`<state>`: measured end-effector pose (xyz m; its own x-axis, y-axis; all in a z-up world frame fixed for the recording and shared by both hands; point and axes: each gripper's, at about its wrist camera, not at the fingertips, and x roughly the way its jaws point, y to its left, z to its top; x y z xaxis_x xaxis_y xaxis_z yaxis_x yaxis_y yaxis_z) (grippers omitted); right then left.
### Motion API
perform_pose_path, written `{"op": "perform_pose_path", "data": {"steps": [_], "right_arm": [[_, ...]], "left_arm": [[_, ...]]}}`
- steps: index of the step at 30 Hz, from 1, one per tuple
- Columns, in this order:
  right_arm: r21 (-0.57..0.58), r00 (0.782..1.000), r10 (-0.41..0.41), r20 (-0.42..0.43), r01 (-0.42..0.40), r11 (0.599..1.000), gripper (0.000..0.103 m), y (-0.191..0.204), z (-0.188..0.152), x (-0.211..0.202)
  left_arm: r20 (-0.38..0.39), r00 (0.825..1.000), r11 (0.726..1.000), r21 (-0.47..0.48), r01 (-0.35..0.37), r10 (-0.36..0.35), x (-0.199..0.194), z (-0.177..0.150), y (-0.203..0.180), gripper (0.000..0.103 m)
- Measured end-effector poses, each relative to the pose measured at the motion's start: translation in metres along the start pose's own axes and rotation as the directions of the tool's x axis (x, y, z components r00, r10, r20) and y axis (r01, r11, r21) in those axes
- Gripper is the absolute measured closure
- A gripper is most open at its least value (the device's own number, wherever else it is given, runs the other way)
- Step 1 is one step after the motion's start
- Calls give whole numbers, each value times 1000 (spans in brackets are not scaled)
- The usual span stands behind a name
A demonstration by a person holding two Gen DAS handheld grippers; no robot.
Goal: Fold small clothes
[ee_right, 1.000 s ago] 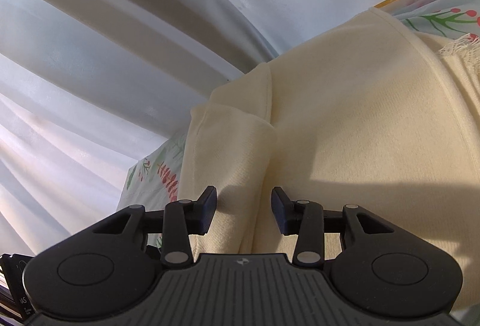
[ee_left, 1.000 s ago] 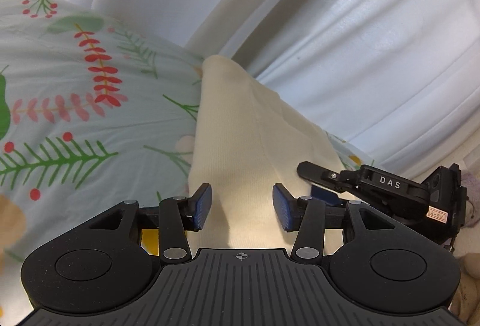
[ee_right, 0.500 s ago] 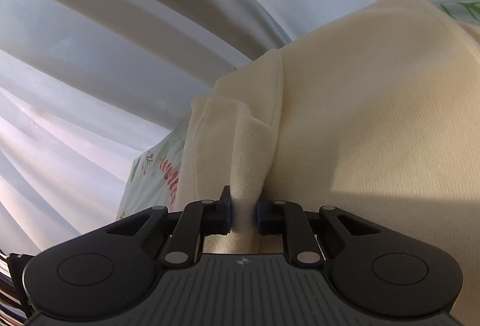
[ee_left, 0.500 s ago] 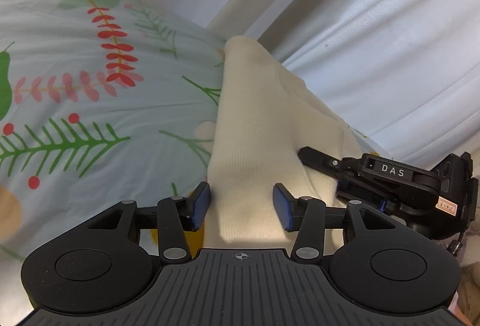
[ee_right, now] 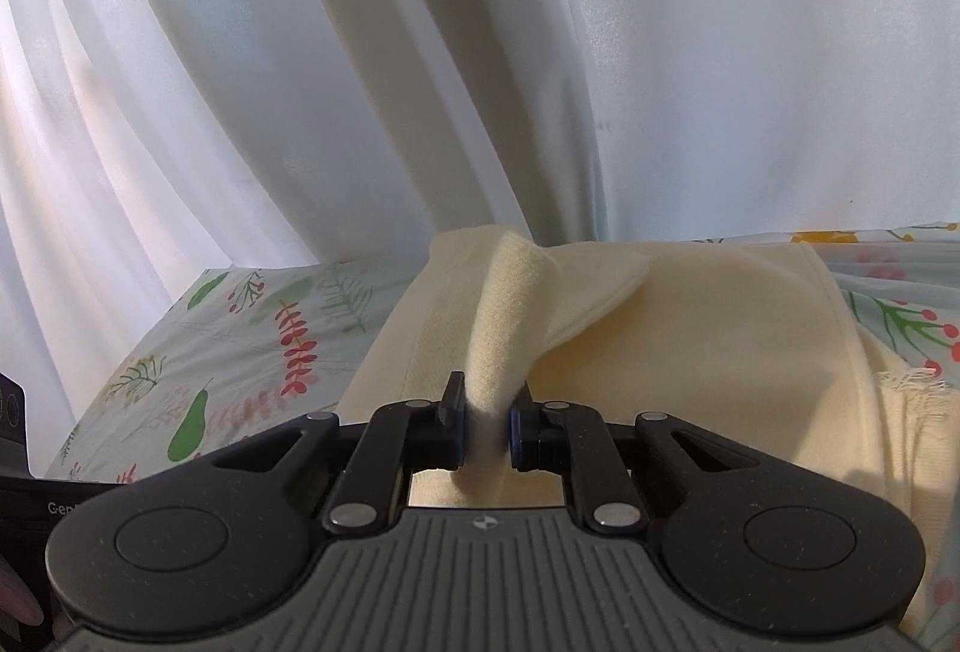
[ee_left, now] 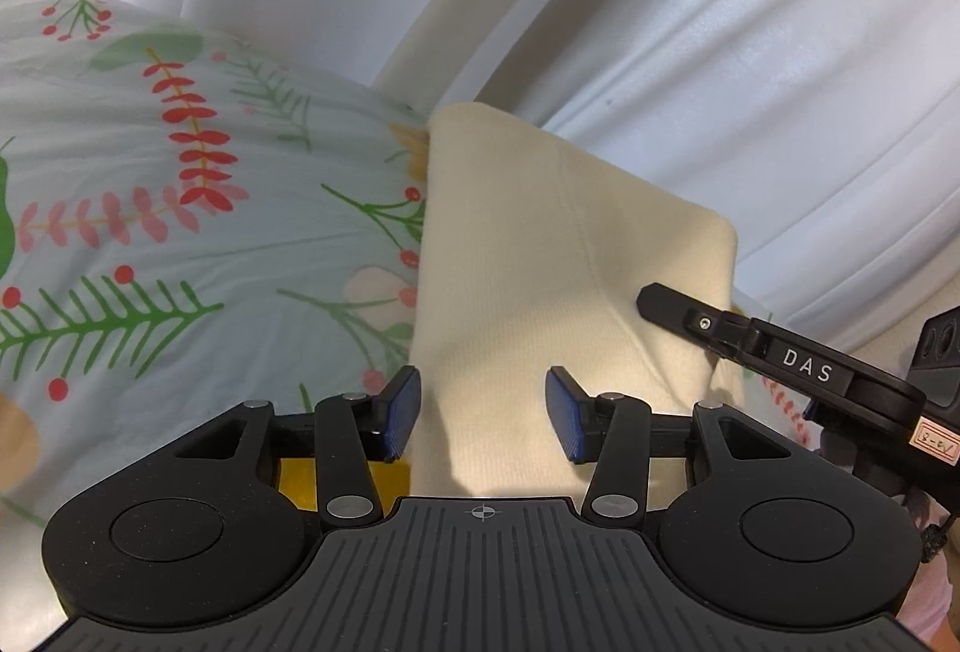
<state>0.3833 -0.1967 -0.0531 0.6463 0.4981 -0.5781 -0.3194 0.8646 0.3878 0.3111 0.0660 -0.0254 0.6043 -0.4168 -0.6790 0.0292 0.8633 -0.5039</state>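
Left wrist view. The cream garment point(ee_left: 540, 262) lies on the floral sheet point(ee_left: 180, 208), its far end close to the white curtain point(ee_left: 750, 51). The left gripper point(ee_left: 480, 415) stands with its jaws apart; the near end of the garment runs between the blue pads point(ee_left: 401, 412) without being pressed. The right gripper point(ee_left: 780, 358) reaches onto the garment's right side, toward the curtain.

Right wrist view. The right gripper point(ee_right: 485, 421) has just been closing, and its jaws are now clamped on a raised fold of the garment point(ee_right: 690, 352). The pinched cloth rises off the sheet point(ee_right: 252, 346) as a narrow ridge, while the rest lies flat, its far edge near the curtain point(ee_right: 360, 51). A frayed white edge point(ee_right: 912, 382) shows at the right, farther from the curtain.

Handling, as judged. The knit looks light, soft and limp, not fragile and not slippery; it sags wherever unsupported, so one pinch lifts only a ridge. Firmer holds are likely at a hem or corner, through all layers, with the second gripper taking the matching corner to keep the fold line straight.
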Motion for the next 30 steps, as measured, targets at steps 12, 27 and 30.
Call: {"op": "perform_pose_path", "data": {"steps": [12, 27, 30], "right_arm": [[202, 996, -25, -87, 42, 979, 86, -74, -20, -1], [-79, 985, -172, 29, 174, 982, 91, -24, 13, -22], [-115, 975, -220, 46, 223, 968, 91, -26, 15, -27]], "left_arm": [[-85, 996, 992, 125, -20, 31, 37, -14, -28, 49], [-27, 999, 998, 55, -37, 38, 24, 2, -29, 46], [-36, 998, 996, 82, -39, 42, 32, 3, -38, 48]]}}
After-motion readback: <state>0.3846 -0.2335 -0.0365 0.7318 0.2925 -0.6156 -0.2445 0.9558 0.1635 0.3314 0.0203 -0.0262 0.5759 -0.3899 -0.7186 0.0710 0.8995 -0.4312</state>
